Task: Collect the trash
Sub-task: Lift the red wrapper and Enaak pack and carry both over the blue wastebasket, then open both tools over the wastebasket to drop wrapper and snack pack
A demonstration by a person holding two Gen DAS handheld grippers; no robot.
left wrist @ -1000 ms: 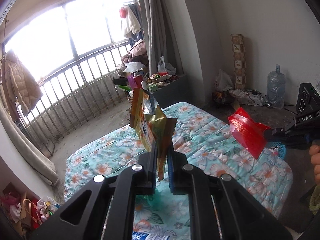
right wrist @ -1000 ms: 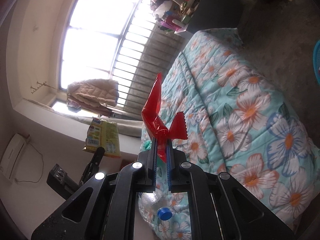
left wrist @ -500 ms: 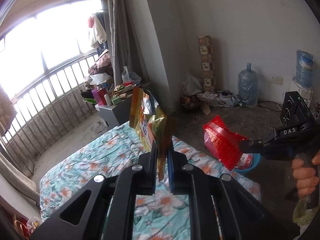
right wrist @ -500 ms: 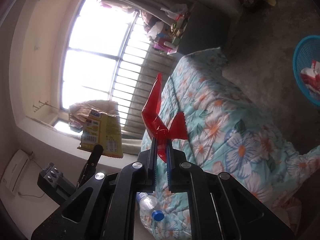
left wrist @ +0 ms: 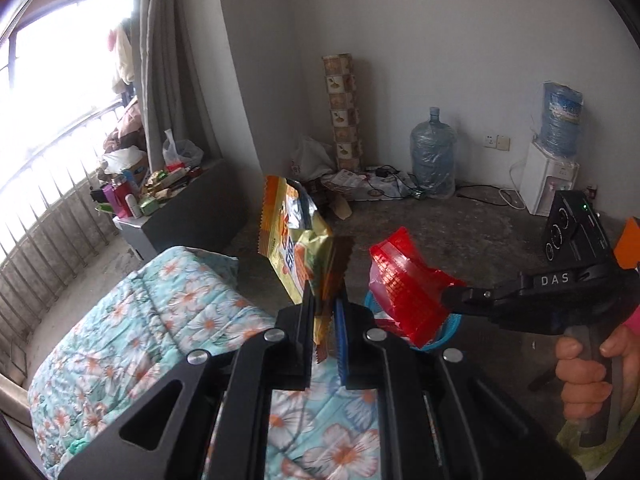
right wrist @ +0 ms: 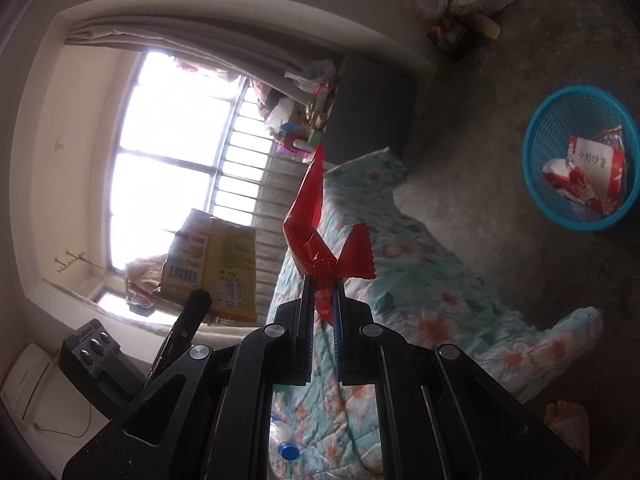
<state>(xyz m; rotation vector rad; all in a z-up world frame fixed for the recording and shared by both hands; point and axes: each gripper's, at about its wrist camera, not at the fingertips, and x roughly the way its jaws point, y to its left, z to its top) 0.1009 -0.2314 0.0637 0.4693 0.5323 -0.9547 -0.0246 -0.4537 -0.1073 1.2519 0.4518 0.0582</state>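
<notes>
Left gripper [left wrist: 325, 312] clamps yellow snack bag [left wrist: 296, 248]; right gripper [right wrist: 321, 292] clamps red wrapper [right wrist: 316, 236]; blue basket [right wrist: 538, 196] on floor, far right.

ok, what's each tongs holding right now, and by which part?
Left tongs: crinkled yellow-orange snack wrapper, pinched at its lower serrated edge. Right tongs: crumpled red plastic wrapper, pinched at its bunched bottom end.

Left wrist cam looks level along its fingers across the floral quilted bed [left wrist: 132, 320] twd the far corner w/ the right gripper [left wrist: 450, 298] near at right, while right wrist cam, rolled sideways, faces the window over the same bed [right wrist: 420, 300], w/ the round blue mesh plastic basket [right wrist: 536, 168] in both.
</notes>
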